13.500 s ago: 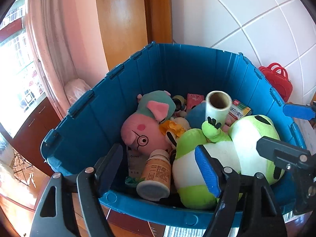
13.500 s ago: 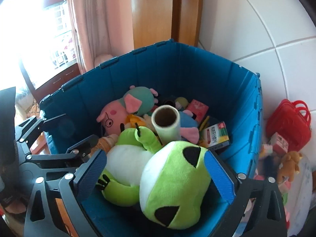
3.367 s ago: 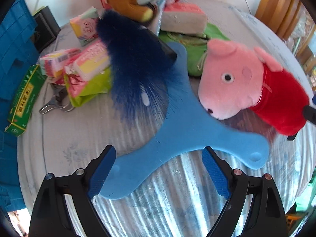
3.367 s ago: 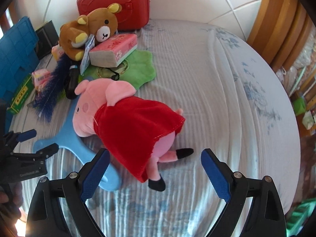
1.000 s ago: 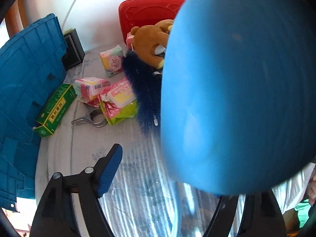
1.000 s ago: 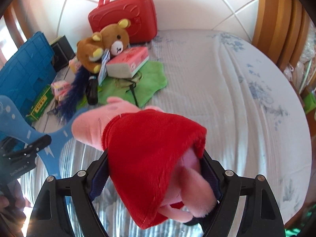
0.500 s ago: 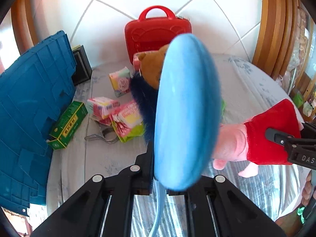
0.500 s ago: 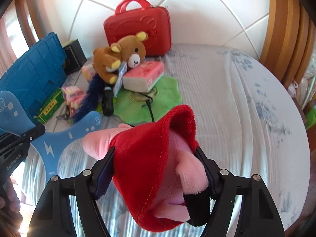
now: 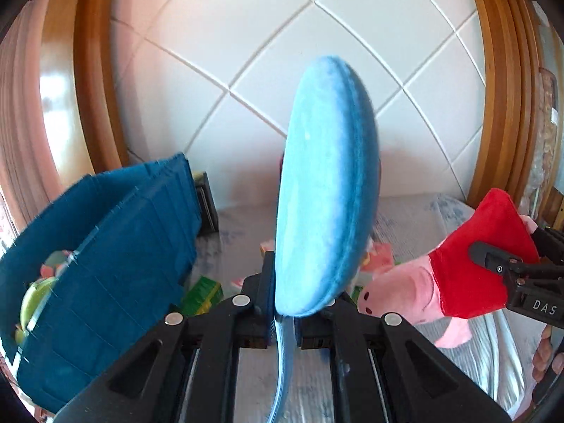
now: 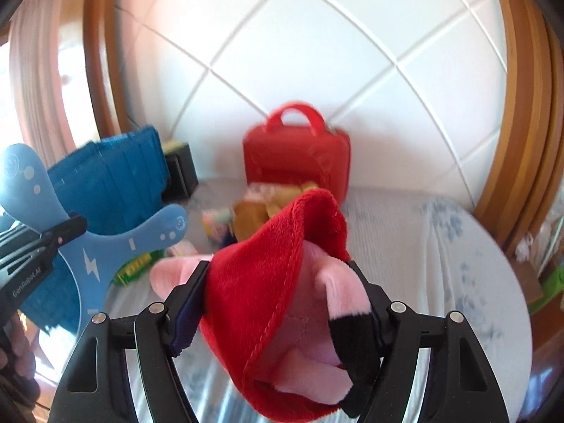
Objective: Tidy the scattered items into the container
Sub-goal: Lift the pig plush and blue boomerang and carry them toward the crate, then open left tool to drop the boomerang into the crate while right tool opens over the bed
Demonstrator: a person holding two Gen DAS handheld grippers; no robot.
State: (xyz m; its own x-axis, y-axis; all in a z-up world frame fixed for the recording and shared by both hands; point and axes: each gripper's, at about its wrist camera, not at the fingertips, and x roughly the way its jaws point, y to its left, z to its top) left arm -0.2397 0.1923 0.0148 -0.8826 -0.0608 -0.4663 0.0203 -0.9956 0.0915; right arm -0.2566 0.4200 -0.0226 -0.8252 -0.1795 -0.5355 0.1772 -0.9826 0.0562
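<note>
A person holds a gripper in each hand above a round table (image 10: pixel 458 246) covered in pale cloth. The left gripper (image 9: pixel 282 312) has its jaws fully closed on the thin edge of a flat blue board (image 9: pixel 328 190), which stands upright, edge-on to the camera. The right gripper (image 10: pixel 282 303) carries a pink pig plush (image 10: pixel 282 299) in a red dress; its jaws are closing a little further and press the dress from both sides, the pig's head pointing away.

The blue bin (image 9: pixel 105 253), the container, stands left of both held things, with soft toys already showing inside. Right of the bin, on the table, lie a green box (image 9: pixel 202 290), some blurred packets, and a red case (image 10: pixel 296 158) against the tiled wall.

Both items look lifted and ready to carry. To do this well, swing each one leftward above the bin's rim before releasing. Tilt the board flat so it slides in beside the toys rather than catching the rim, and keep the two grippers apart.
</note>
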